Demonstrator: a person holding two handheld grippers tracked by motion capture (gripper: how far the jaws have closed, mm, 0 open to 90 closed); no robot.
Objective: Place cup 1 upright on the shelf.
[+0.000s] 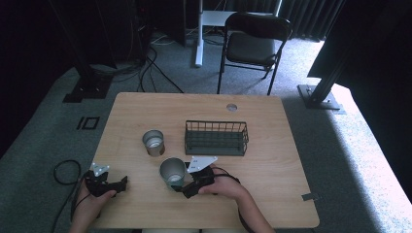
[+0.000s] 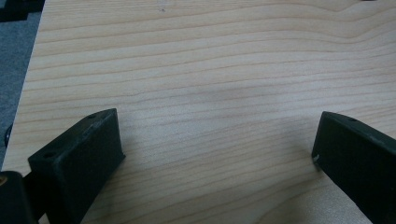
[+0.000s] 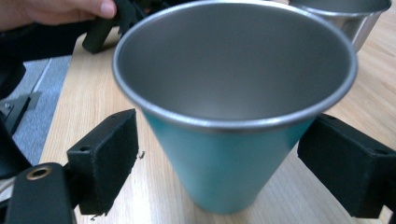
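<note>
You're sitting at a wooden table [image 1: 272, 194] w/ a hand-held gripper in each hand; your right gripper [image 1: 190, 186] is reaching the teal metal cup [image 1: 173, 173], which is standing upright near the table's front edge, roughly mid-width; in the right gripper view the teal metal cup [image 3: 233, 116] is sitting between the two black jaws, which are spread wide on either side of its lower body; a gap is showing on both sides, so nothing is being gripped yet. Your left gripper [image 1: 118, 184] is resting at the front-left of the table, jaws wide apart over bare wood, holding nothing; the left gripper view is looking at wood grain btwn its pads. A second cup, plain steel [image 1: 153, 142], is standing upright just beyond and left of the teal one, apart from it; a dark wire basket [image 1: 216, 138] is sitting toward the table's middle, right of the steel cup, apparently w/ nothing in it. Judging progress: you're early on; the approach to the teal cup looks done, but closing, lifting and placing are all remaining; where it's headed, basket or steel cup, can't be told from here.
</note>
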